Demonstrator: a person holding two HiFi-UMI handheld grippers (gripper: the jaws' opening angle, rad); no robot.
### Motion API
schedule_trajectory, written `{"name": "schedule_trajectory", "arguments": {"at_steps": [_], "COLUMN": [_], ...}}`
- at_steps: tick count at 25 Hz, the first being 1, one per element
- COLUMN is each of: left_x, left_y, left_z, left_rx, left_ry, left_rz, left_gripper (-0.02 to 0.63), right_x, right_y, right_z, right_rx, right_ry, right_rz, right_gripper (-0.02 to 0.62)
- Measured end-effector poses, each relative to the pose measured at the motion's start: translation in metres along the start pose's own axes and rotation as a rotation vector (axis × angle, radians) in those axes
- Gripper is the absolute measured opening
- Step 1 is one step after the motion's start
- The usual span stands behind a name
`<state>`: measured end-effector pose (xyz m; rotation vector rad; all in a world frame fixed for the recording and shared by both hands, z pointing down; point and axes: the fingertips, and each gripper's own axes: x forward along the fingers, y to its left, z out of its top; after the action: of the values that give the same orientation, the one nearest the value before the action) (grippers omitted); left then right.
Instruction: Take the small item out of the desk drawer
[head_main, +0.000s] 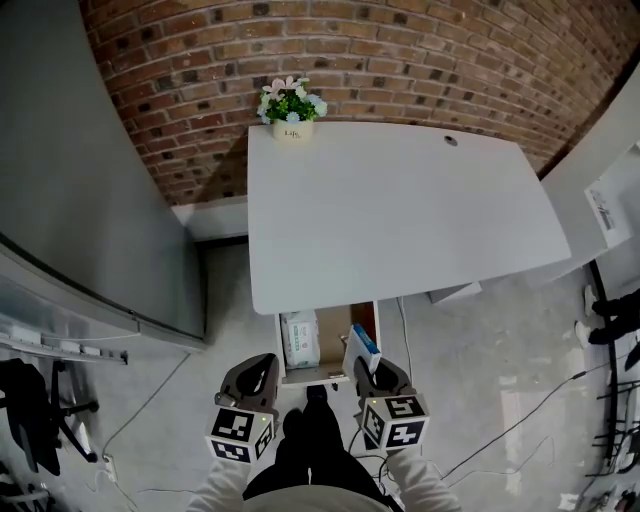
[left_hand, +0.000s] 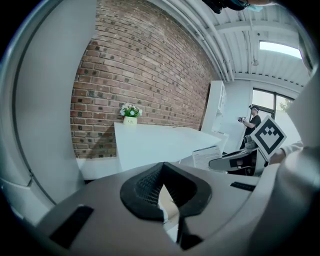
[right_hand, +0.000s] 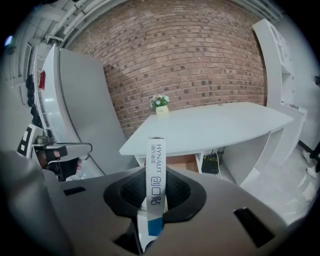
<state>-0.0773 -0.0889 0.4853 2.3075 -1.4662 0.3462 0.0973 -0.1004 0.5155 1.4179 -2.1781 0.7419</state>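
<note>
The desk drawer (head_main: 364, 318) stands pulled out under the near edge of the white desk (head_main: 400, 210). A white packet (head_main: 299, 338) lies in its left half. My right gripper (head_main: 377, 374) is shut on a slim white and blue box (head_main: 361, 348), held on edge just above the drawer's front right corner. In the right gripper view the box (right_hand: 156, 170) stands upright between the black pads of the right gripper (right_hand: 155, 202). My left gripper (head_main: 257, 370) hangs left of the drawer front. In its own view, the left gripper (left_hand: 170, 212) has its jaws together with nothing held.
A small flower pot (head_main: 290, 108) sits at the desk's far left edge against the brick wall. A tall grey panel (head_main: 90, 180) stands at the left and a white cabinet (head_main: 610, 190) at the right. Cables lie on the floor (head_main: 520, 410). A person (left_hand: 253, 125) stands far off.
</note>
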Motion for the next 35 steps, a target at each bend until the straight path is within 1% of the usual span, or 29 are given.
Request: {"name": "schedule_trajectory", "arguments": {"at_steps": [7, 15, 21, 28, 35], "left_x": [-0.010, -0.024, -0.033, -0.040, -0.045], "left_y": [-0.009, -0.015, -0.018, -0.022, -0.015], "left_z": [0.009, 0.016, 0.020, 0.022, 0.022], "left_rx": [0.033, 0.045, 0.047, 0.051, 0.041], "left_ry": [-0.020, -0.045, -0.061, -0.075, -0.082], "left_rz": [-0.018, -0.020, -0.024, -0.024, -0.006], "left_gripper": [0.018, 0.018, 0.017, 0.018, 0.018], "right_x": [-0.032, -0.057, -0.068, -0.080, -0.083], "right_y": [0.006, 0.017, 0.030, 0.035, 0.041], "right_z": [0.014, 0.022, 0.023, 0.024, 0.024], "right_rx": [-0.011, -0.035, -0.052, -0.070, -0.060], "right_ry": [-0.073, -0.141, -0.159, -0.186, -0.190], "right_rz": [-0.008, -0.007, -0.003, -0.007, -0.005], "right_gripper": [0.094, 0.091, 0.091, 0.091, 0.091]}}
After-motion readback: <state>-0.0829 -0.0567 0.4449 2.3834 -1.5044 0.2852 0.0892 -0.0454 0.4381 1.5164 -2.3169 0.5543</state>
